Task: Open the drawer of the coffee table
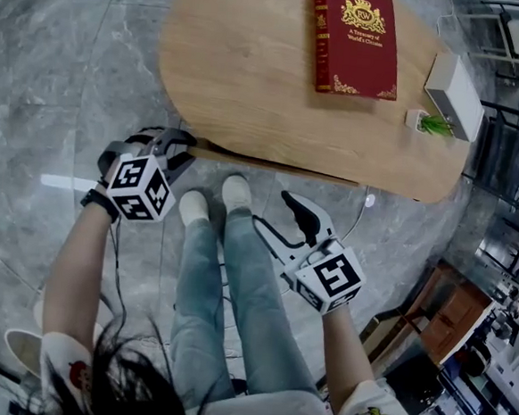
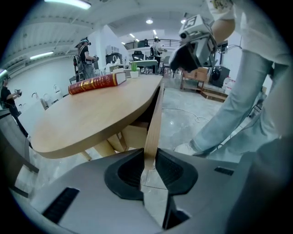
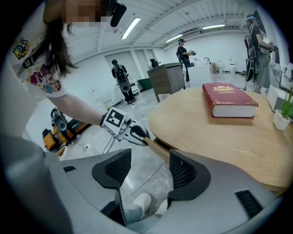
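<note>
The oval wooden coffee table (image 1: 252, 76) stands in front of me. Its drawer front (image 1: 245, 159) shows as a thin wooden strip under the near edge. My left gripper (image 1: 182, 144) is shut on the left end of that strip. In the left gripper view the thin board (image 2: 154, 119) runs edge-on between the pads of the left gripper (image 2: 149, 165), with a dark gap between the board and the table top (image 2: 91, 114). My right gripper (image 1: 283, 224) hangs open over the floor beside my legs, with nothing between the jaws of this right gripper (image 3: 147, 170).
A red book (image 1: 353, 39) lies on the far part of the table, with a white box (image 1: 454, 94) and a small potted plant (image 1: 430, 123) at its right end. My shoes (image 1: 215, 199) stand close to the drawer. A wooden cabinet (image 1: 443, 315) is at the right.
</note>
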